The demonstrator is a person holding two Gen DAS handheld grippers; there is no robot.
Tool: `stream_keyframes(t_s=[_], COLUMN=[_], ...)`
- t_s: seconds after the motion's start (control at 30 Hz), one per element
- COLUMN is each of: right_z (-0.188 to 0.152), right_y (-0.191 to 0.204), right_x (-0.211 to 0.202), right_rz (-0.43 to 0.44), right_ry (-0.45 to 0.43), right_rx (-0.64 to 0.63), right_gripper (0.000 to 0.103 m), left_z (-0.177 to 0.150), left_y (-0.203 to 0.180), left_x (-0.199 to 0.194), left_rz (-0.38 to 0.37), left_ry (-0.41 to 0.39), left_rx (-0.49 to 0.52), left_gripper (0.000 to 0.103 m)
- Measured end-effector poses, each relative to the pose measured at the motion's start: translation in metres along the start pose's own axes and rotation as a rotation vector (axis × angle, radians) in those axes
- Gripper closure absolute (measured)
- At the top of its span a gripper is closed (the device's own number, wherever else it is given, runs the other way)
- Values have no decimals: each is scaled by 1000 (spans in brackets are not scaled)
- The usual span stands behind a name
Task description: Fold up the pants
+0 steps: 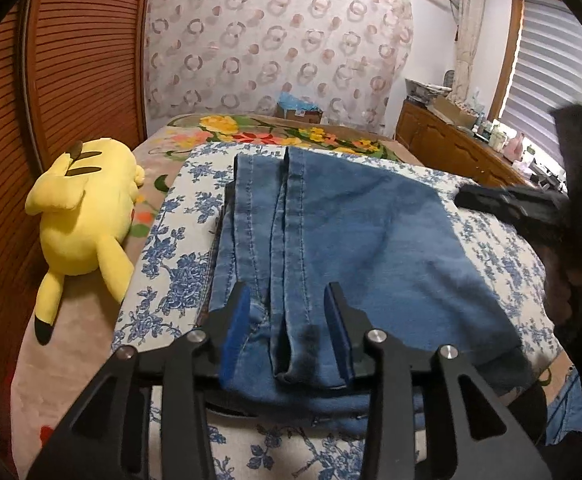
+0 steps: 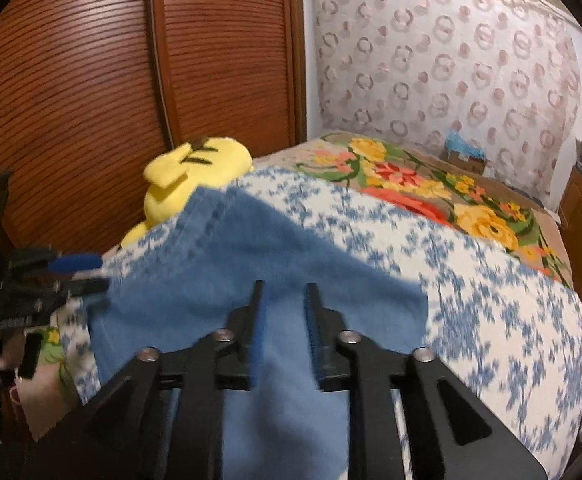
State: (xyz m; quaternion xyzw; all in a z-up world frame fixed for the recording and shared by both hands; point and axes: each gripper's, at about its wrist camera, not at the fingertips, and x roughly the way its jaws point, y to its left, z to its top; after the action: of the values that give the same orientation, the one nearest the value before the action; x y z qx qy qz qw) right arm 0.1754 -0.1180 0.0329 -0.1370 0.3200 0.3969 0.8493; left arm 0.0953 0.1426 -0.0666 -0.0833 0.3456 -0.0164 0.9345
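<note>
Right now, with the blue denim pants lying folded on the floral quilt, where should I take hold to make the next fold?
Probably the near end of the blue denim pants, where the two stitched leg hems lie stacked. Come in low from the near edge of the floral quilt, since those layers sit between the pads of the open left gripper already.

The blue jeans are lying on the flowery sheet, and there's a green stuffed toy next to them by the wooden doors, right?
Almost. The stuffed toy is yellow, not green, as the left wrist view shows. The blue jeans do lie on the flowery sheet, with the toy beside them by the wooden doors.
</note>
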Motion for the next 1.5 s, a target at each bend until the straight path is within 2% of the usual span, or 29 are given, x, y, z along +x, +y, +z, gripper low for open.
stream_keyframes(t_s=[0.17,0.47,0.57,0.63,0.7,0.8,0.9,1.17,1.3,1.5], right_z=[-34,-77,-83,-85,-85,-87,-86,-90,-94,-94], right_y=[2,-3,-5,-5,-6,-8,-10,-11,-10,-16], right_x=[2,13,15,15,14,9,0,1,2,2], right_rz=[-9,-42,-41,-39,-36,-34,-28,-28,-31,-42], right_ry=[48,122,130,125,121,107,90,112,121,100], right_rx=[35,96,108,112,117,129,143,156,159,180], right_gripper=[71,68,67,66,65,65,65,65,64,63], left_z=[-3,-10,-14,-14,-13,-7,1,-14,-6,32], left_y=[-1,-2,-5,-7,-11,-16,-9,3,2,-6], left_x=[12,31,33,32,21,-4,-23,7,4,3], left_rz=[-9,-12,-13,-18,-37,-35,-21,4,-9,-32], left_ry=[23,65,72,67,27,-38,-71,69,51,16], left_rx=[17,48,71,80,73,73,47,26,36,118], left_gripper=[66,67,77,92,98,99,99,96,88,74])
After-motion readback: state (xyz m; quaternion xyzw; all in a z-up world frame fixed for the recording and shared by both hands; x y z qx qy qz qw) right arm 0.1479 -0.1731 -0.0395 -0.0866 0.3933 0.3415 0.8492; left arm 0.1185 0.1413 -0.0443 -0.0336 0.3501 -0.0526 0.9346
